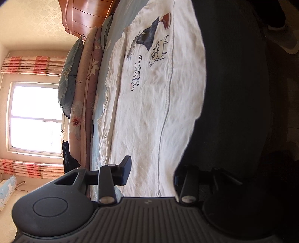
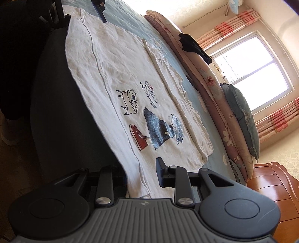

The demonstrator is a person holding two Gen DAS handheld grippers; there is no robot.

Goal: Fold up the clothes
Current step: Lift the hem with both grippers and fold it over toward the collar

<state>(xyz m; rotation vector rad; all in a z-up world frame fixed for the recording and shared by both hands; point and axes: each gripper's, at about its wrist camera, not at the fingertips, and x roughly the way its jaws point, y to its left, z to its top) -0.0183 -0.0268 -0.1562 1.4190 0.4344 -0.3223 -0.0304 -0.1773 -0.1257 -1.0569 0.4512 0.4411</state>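
Note:
A white shirt (image 1: 149, 104) with a cartoon print of a cat, a red shoe and lettering (image 2: 149, 115) lies flat on a light blue bed sheet (image 2: 188, 87). Its near edge hangs over the dark side of the bed (image 2: 61, 112). The far side of the shirt shows a folded-in strip (image 2: 179, 104). My left gripper (image 1: 152, 173) is open at the plain end of the shirt, with cloth lying between its fingers. The right gripper (image 2: 142, 173) is open at the printed end, also straddling the cloth edge. The left gripper (image 2: 80, 13) shows at the top of the right wrist view.
Folded floral quilts (image 2: 214, 87) and a blue-grey pillow (image 2: 243, 119) line the far side of the bed, with a black garment (image 2: 194, 46) on top. A wooden headboard (image 2: 271, 179) stands at the printed end. A window (image 1: 35, 117) is behind. A person's shoe (image 1: 287, 39) is beside the bed.

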